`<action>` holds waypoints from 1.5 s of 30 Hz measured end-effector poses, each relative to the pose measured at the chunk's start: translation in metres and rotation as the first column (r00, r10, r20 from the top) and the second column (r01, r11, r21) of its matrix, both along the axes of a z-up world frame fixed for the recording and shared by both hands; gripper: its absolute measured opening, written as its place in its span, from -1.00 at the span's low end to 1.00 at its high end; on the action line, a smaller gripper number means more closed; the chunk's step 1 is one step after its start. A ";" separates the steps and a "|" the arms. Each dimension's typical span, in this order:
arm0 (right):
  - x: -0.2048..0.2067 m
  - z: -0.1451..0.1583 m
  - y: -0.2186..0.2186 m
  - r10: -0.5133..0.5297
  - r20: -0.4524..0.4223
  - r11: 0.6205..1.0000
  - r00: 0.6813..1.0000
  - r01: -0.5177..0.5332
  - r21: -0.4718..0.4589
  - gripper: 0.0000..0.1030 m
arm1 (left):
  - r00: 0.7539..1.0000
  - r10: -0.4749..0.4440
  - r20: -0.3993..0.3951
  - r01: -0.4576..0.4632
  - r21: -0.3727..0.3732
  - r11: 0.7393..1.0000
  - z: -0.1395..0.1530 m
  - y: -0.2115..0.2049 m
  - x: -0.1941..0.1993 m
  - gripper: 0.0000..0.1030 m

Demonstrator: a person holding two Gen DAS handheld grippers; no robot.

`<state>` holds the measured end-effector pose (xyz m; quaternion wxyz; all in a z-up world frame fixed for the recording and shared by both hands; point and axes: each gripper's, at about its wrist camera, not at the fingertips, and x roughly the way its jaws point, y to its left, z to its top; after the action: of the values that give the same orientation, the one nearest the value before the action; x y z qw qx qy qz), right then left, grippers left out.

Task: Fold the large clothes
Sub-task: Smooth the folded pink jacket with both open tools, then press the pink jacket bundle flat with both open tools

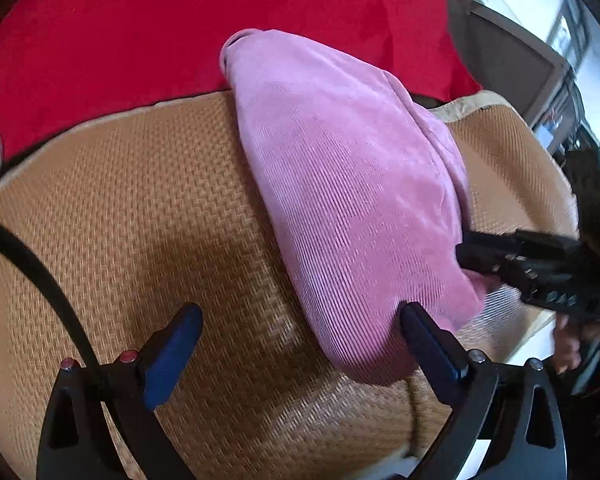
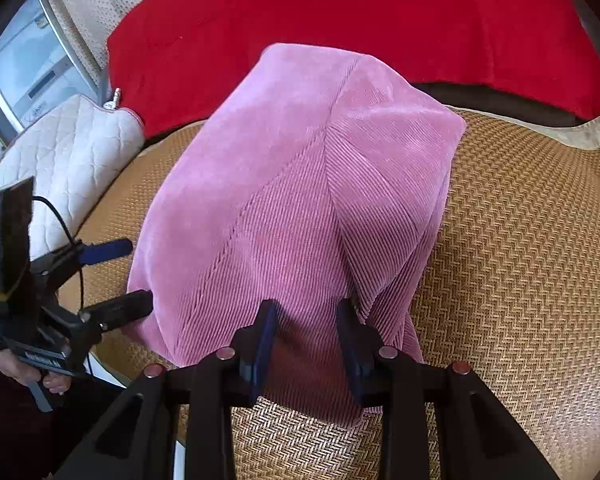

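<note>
Left wrist view first: the left hand-held gripper point(image 1: 302, 322) has its two blue-padded fingers spread wide, nothing between them. Its right fingertip touches the near edge of the pink corduroy garment point(image 1: 340, 184), while the left finger point(image 1: 172, 356) hangs over bare woven mat point(image 1: 132, 208). The garment lies folded into a long bundle running from the near right up toward the red blanket point(image 1: 220, 20), its far end lapping onto the red cloth. At the right edge the right hand-held gripper point(image 1: 466, 254) reaches in from the side, its dark fingers against the garment's near right corner; how far apart they stand is hard to read from this angle. A black cable point(image 1: 40, 276) curves across the mat at the left.

Right wrist view: the right hand-held gripper point(image 2: 306, 320) is partly closed, its fingers set narrowly on either side of a raised ridge of the pink corduroy garment point(image 2: 300, 184) at its near edge, the cloth bunched between the pads. The garment sits on the woven mat point(image 2: 520, 248), with a diagonal seam across its top. At the left, the left hand-held gripper point(image 2: 134, 274) shows wide open, one fingertip touching the garment's side. A white quilted cushion point(image 2: 68, 164) lies beyond it, beside the red blanket point(image 2: 340, 8).
</note>
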<state>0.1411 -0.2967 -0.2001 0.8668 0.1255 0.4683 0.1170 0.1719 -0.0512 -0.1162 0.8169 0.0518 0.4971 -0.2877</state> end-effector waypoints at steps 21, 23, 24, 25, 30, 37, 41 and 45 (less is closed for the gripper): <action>0.086 -0.002 -0.053 -0.179 -0.020 0.975 0.984 0.180 0.128 -0.25 | 0.982 0.130 0.138 -0.133 0.011 0.991 -0.001 -0.006 0.025 1.00; 0.085 0.000 -0.054 -0.184 -0.025 0.974 0.983 0.185 0.129 -0.25 | 0.981 0.121 0.153 -0.127 0.030 0.991 0.000 -0.007 0.023 1.00; 0.083 -0.001 -0.055 -0.190 -0.019 0.972 0.982 0.191 0.136 -0.25 | 0.980 0.117 0.162 -0.124 0.038 0.992 -0.001 -0.009 0.022 1.00; 0.081 -0.003 -0.055 -0.191 -0.010 0.972 0.982 0.191 0.137 -0.24 | 0.979 0.114 0.169 -0.122 0.041 0.992 -0.001 -0.012 0.022 1.00; 0.072 -0.004 -0.055 -0.205 0.009 0.968 0.979 0.201 0.152 -0.24 | 0.984 0.152 0.095 -0.151 -0.017 0.988 -0.016 -0.010 0.024 1.00; 0.063 0.009 -0.046 -0.209 0.006 0.974 0.978 0.208 0.090 -0.20 | 0.993 0.099 0.067 -0.101 0.033 0.994 -0.005 -0.016 0.022 1.00; 0.064 0.031 -0.040 -0.207 0.034 0.976 0.978 0.204 0.077 0.14 | 0.962 0.205 0.181 -0.203 -0.032 0.979 0.023 0.003 0.029 1.00; 0.077 0.051 -0.037 -0.194 0.098 0.976 0.976 0.183 0.116 0.14 | 0.955 0.238 0.175 -0.241 -0.004 0.970 0.015 0.004 0.046 1.00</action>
<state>0.2179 -0.3337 -0.1488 0.8902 0.2088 0.3996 0.0656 0.2182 -0.0475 -0.1016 0.8857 0.0232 0.4288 -0.1765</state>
